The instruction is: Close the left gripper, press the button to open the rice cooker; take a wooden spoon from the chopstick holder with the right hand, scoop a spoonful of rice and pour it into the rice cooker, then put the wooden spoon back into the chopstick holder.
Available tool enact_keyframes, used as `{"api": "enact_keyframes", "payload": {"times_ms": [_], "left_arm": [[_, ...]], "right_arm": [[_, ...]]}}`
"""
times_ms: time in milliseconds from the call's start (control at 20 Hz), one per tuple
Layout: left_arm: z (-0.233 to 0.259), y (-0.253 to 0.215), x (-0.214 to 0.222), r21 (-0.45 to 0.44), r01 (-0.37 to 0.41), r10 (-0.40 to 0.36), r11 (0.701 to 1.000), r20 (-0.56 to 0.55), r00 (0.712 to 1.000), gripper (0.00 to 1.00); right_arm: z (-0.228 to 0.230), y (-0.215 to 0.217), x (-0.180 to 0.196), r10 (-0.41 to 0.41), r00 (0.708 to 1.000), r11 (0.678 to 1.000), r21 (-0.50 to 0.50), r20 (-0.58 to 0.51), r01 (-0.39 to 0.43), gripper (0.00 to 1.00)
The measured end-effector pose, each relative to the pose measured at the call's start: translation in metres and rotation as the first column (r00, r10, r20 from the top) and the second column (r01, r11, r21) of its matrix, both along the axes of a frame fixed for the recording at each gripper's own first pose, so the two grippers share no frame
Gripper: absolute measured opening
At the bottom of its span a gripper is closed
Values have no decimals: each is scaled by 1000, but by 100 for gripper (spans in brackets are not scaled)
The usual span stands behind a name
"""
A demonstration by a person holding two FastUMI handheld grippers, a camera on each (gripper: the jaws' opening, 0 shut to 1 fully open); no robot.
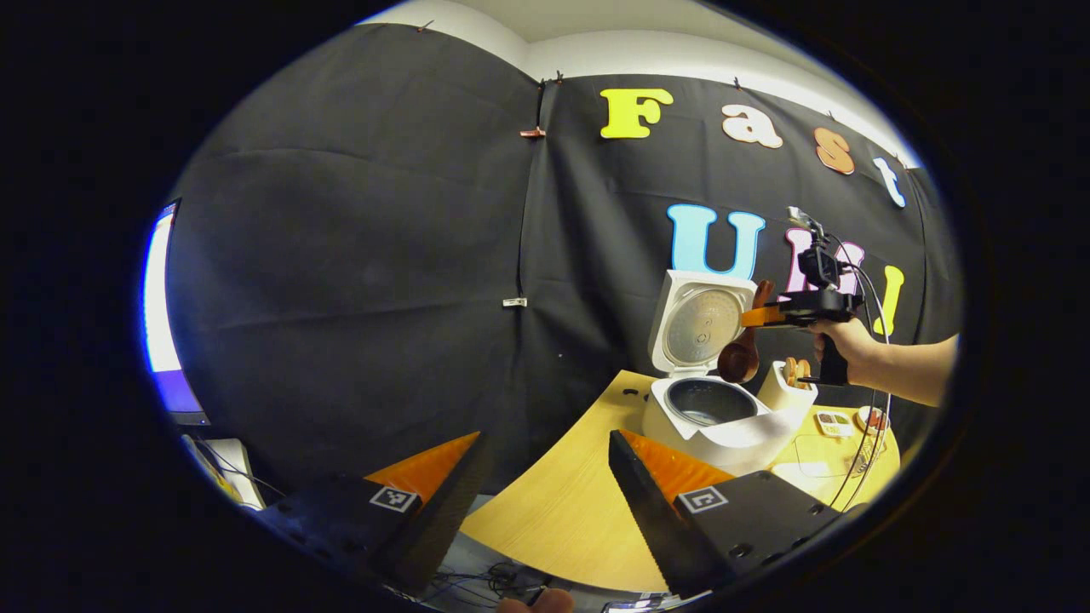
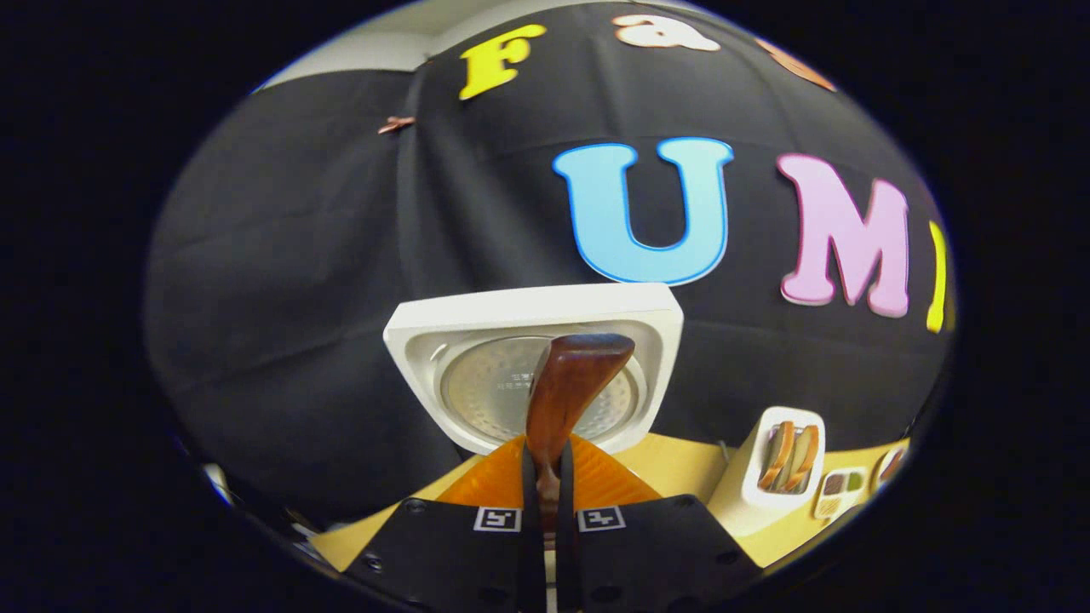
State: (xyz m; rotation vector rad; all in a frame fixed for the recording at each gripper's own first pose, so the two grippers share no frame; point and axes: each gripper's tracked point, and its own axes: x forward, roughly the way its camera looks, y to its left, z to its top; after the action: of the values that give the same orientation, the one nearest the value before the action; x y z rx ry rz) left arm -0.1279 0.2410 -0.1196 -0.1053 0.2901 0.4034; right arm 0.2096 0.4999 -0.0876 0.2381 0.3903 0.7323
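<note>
The white rice cooker [image 1: 724, 426] stands on the wooden table [image 1: 562, 502] with its lid [image 1: 702, 323] raised upright and the dark inner pot showing. My right gripper [image 1: 760, 317], held by a hand [image 1: 851, 345], is shut on the brown wooden spoon [image 1: 739, 356], whose bowl hangs just above the pot's far right rim. In the right gripper view the spoon [image 2: 566, 383] rises from my right gripper [image 2: 547, 466] in front of the lid [image 2: 477, 340]. The white chopstick holder [image 1: 785, 390] stands right of the cooker. My left gripper [image 1: 545, 481] is open, low and left of the cooker, holding nothing.
The chopstick holder [image 2: 779, 464] holds other wooden utensils. A small compartment tray [image 2: 839, 494] and other small items [image 1: 869, 417] lie beyond it on the table. A lit monitor [image 1: 162, 315] stands at the far left, and cables [image 1: 502, 579] hang below the table's near edge.
</note>
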Motion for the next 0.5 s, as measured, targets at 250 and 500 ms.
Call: {"api": "enact_keyframes", "payload": {"times_ms": [250,500], "left_arm": [[11,-15,9,9,31,-31,999,17,999,95],[26,-37,12,26,61,-62,998,39,997,95]], "right_arm": [[29,-43,1,-70,992,978,187,-108,89,9],[51,-122,2,-153,974,940,280,-168,196,9]]}}
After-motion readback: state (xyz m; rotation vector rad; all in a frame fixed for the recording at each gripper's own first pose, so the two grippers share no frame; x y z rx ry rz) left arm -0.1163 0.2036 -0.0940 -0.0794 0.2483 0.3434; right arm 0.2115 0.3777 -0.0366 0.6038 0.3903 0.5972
